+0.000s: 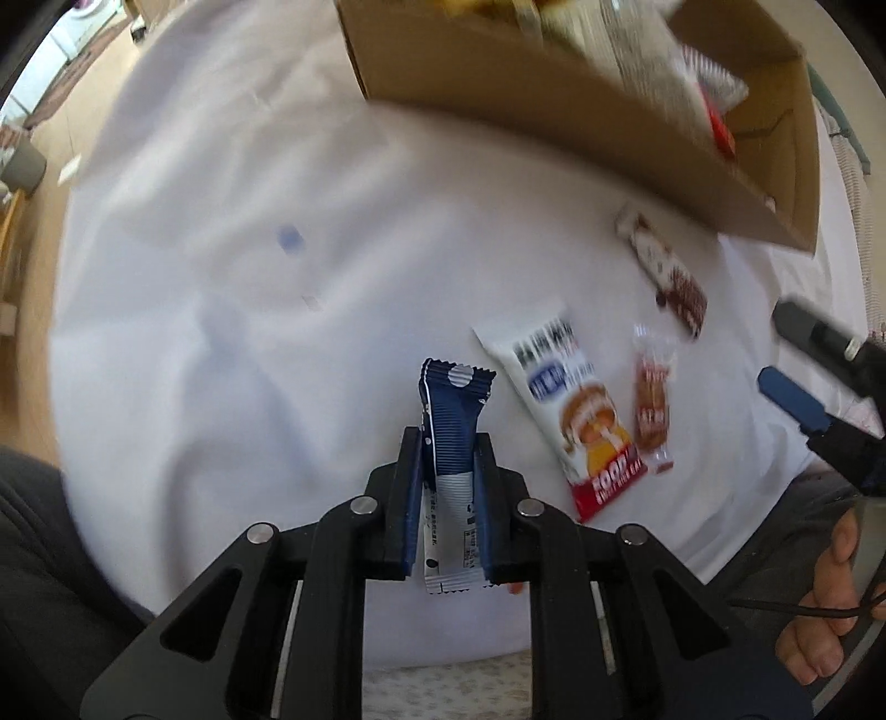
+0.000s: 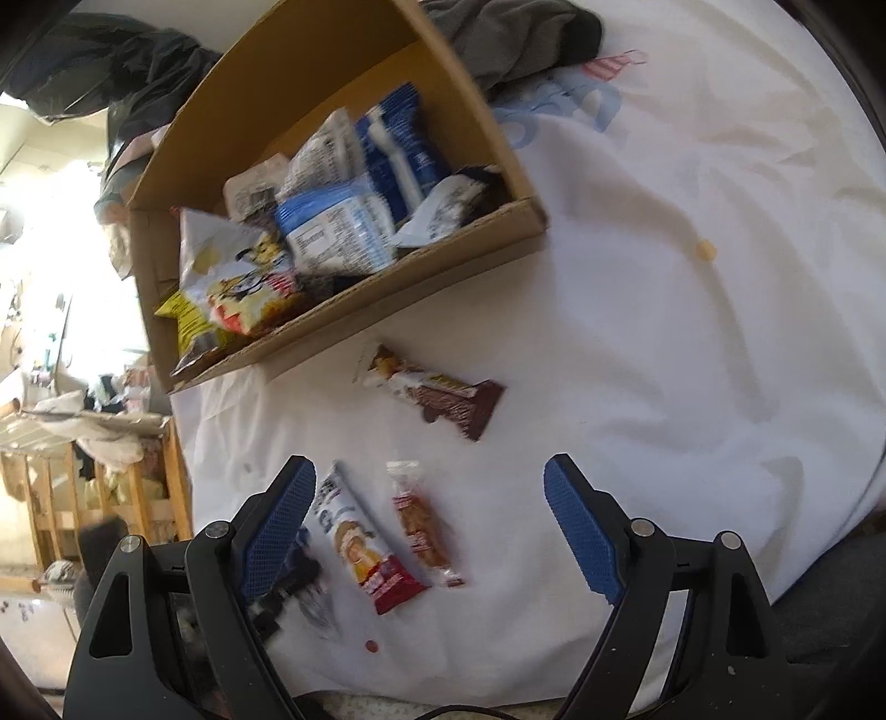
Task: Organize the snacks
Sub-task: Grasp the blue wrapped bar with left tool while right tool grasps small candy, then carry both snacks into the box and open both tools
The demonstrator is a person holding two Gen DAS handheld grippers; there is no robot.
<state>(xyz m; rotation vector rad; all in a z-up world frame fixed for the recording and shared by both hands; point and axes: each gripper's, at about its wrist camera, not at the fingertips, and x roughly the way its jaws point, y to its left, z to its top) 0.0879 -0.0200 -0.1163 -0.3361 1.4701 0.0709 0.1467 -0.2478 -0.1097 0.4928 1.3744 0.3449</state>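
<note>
My left gripper (image 1: 447, 437) is shut on a dark blue and silver snack packet (image 1: 451, 426), held above the white sheet (image 1: 221, 332). My right gripper (image 2: 429, 487) is open and empty, hovering over a white and red snack pack (image 2: 360, 545) and a small orange snack bar (image 2: 423, 526). Both also show in the left wrist view, the white pack (image 1: 565, 410) and the orange bar (image 1: 653, 399). A brown chocolate bar (image 2: 437, 393) lies beyond, also in the left wrist view (image 1: 664, 271). The cardboard box (image 2: 421, 271) holds several snack bags.
The box also shows at the top of the left wrist view (image 1: 498, 105). Dark clothing (image 2: 515, 33) lies behind the box. A wooden rack (image 2: 111, 498) stands off the sheet's left edge. A small red crumb (image 2: 372, 645) lies near the front edge.
</note>
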